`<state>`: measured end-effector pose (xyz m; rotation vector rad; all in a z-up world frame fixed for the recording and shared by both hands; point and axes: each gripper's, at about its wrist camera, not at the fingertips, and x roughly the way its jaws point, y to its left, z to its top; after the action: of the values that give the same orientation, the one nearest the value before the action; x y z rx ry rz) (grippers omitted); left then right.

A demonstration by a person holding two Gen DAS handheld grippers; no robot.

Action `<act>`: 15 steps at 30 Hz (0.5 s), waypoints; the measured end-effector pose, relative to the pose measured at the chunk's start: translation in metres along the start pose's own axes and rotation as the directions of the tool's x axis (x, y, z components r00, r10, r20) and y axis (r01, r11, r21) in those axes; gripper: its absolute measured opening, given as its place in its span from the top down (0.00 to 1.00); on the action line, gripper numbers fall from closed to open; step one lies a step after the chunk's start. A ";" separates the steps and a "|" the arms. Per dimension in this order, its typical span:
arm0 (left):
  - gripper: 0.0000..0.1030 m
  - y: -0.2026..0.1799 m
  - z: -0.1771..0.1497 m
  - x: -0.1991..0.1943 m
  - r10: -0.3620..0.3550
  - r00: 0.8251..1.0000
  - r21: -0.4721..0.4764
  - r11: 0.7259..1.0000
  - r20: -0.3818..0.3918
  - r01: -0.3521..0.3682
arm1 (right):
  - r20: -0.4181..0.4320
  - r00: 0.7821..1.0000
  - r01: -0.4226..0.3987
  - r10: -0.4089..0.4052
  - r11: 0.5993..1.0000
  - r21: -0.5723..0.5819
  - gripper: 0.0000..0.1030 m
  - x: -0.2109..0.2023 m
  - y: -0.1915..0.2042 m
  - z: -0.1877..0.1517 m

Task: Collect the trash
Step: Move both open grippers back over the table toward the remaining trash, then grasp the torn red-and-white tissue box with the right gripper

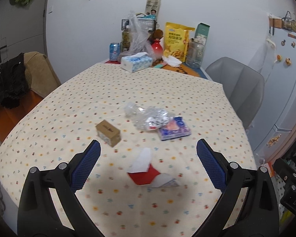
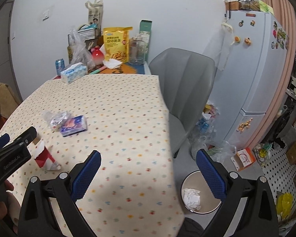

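Trash lies on the worktop (image 1: 49,106), which has a dotted cloth on it. A red and white paper carton (image 1: 146,170) is squashed flat, and everything else is placed from it. Past it to the left sits a small brown box (image 1: 108,133). Past it to the right are a crumpled clear wrapper (image 1: 146,116) and a blue packet (image 1: 174,130), touching each other. The left hand-held gripper (image 1: 148,148) hangs just above the carton with its fingers wide apart, holding nothing. The right hand-held gripper (image 2: 147,157) is off to the carton's right, at the worktop's edge, also spread wide and empty. Below it on the floor stands a bin (image 2: 200,192) with crumpled white paper (image 2: 191,198) inside.
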<state>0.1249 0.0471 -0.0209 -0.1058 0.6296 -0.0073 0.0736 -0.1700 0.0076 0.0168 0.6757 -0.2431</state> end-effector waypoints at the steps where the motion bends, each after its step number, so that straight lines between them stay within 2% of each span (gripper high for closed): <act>1: 0.06 0.007 0.000 0.002 0.010 1.000 -0.003 1.000 -0.004 -0.010 | -0.006 1.000 -0.011 0.011 1.000 0.000 0.08 0.002 0.004 -0.001; 6: 0.06 0.028 0.000 0.007 0.045 0.999 -0.016 0.999 -0.012 -0.045 | -0.029 0.998 -0.052 0.051 0.999 -0.017 0.09 0.013 0.024 -0.003; 15: 0.06 0.058 -0.006 0.021 0.062 0.997 -0.029 0.998 -0.039 -0.063 | -0.067 0.990 -0.126 0.121 0.990 -0.068 0.15 0.028 0.068 -0.008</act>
<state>0.1364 0.1030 -0.0440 -0.1157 0.6715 0.0609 0.1048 -0.1092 -0.0205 -0.0031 0.7424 -0.0988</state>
